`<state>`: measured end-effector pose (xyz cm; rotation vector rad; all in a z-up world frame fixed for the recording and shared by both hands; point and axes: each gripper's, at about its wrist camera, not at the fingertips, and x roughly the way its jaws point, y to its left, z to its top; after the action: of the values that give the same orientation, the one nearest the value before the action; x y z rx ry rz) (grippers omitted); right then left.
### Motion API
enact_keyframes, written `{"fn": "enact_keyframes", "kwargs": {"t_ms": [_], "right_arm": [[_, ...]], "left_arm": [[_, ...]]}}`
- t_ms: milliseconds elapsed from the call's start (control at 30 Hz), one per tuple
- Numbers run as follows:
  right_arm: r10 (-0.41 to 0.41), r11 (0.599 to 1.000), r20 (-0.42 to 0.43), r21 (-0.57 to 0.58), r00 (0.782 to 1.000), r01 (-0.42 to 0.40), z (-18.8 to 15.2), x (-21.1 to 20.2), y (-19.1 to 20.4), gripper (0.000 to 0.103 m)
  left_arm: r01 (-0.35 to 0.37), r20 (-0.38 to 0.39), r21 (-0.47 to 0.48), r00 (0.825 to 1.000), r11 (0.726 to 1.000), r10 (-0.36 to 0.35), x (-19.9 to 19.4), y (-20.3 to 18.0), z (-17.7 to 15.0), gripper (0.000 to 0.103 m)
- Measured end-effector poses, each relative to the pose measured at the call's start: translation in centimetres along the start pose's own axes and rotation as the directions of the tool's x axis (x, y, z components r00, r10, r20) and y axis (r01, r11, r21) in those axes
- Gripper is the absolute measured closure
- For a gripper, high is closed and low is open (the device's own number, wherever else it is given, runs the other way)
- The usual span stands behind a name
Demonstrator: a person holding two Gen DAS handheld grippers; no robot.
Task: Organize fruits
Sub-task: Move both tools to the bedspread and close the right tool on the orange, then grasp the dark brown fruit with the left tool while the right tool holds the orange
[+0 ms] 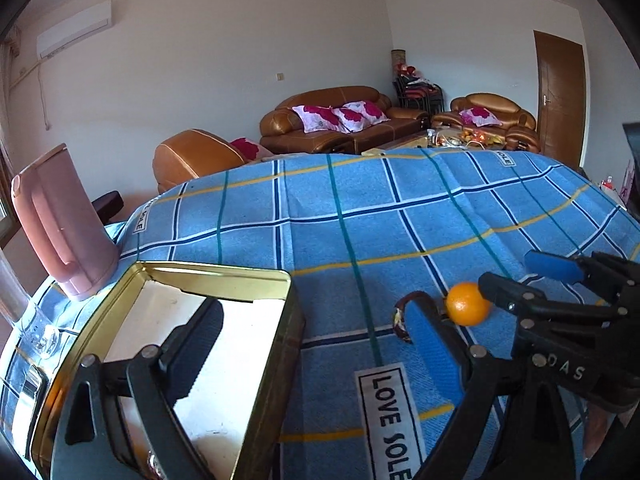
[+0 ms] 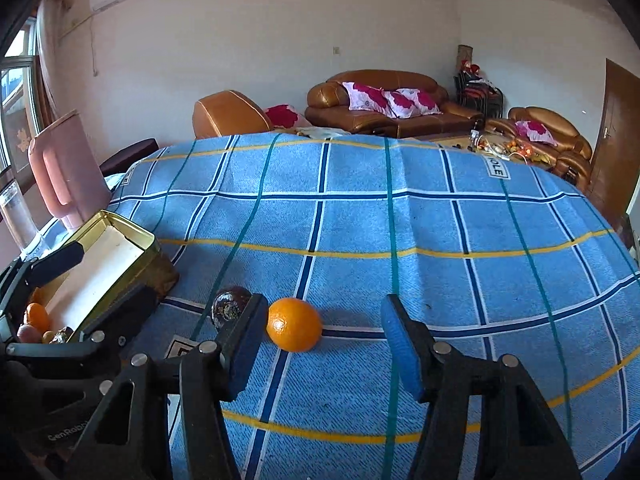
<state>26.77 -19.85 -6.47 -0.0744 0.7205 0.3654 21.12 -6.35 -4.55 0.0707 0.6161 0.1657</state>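
Note:
An orange (image 2: 294, 330) lies on the blue checked cloth (image 2: 400, 220). It sits between the fingers of my right gripper (image 2: 324, 344), close to the left pad and well apart from the right one, so the jaws are open. A dark round fruit (image 2: 228, 306) rests just left of that gripper. The gold tin (image 2: 120, 224) stands open at the left, with several small fruits (image 2: 36, 318) in its near corner. My left gripper (image 1: 316, 344) is wide open and empty, one finger over the tin (image 1: 216, 270). From the left wrist, the orange (image 1: 468, 304) shows at the tips of the right gripper (image 1: 510, 274).
A pink jug (image 1: 60, 232) stands behind the tin at the table's left edge, with a clear glass vessel (image 2: 16, 216) beside it. Cloth stretches to the far table edge. Brown sofas (image 2: 384, 108) and a wooden door (image 1: 560, 96) are beyond.

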Motion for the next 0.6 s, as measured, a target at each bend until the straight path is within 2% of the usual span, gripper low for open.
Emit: {"fn": "enact_keyframes", "kwargs": {"t_ms": [167, 233, 300, 433, 533, 600], "right_arm": [[0.011, 1.000, -0.054, -0.005, 0.998, -0.011, -0.4, 2.1, 0.6, 0.048], [0.023, 1.000, -0.074, 0.001, 0.997, -0.023, -0.4, 2.8, 0.6, 0.048], [0.028, 1.000, -0.096, 0.013, 0.995, -0.027, -0.4, 3.2, 0.4, 0.048], [0.088, 0.995, -0.141, 0.059, 0.986, -0.081, -0.5, 4.1, -0.4, 0.062], [0.113, 0.991, -0.129, 0.087, 0.985, -0.102, -0.7, 3.7, -1.2, 0.062], [0.092, 0.993, -0.101, 0.089, 0.991, -0.083, -0.9, 2.8, -1.7, 0.062]], "left_arm": [[-0.031, 0.021, 0.041, 0.999, 0.999, 0.031, 0.5, -0.4, 0.1, 0.007], [-0.044, 0.013, 0.027, 0.999, 0.999, 0.044, 1.2, 0.2, 0.3, 0.007], [0.000, -0.001, 0.001, 1.000, 1.000, 0.000, 1.5, 0.4, 0.5, 0.007], [0.053, 0.003, 0.027, 0.999, 0.998, -0.053, 1.3, -0.6, 0.3, 0.008], [0.093, -0.012, 0.032, 0.996, 0.995, -0.093, 1.6, -1.2, 0.3, 0.008], [0.111, -0.027, 0.051, 0.994, 0.993, -0.110, 1.9, -1.9, 0.2, 0.014]]}}
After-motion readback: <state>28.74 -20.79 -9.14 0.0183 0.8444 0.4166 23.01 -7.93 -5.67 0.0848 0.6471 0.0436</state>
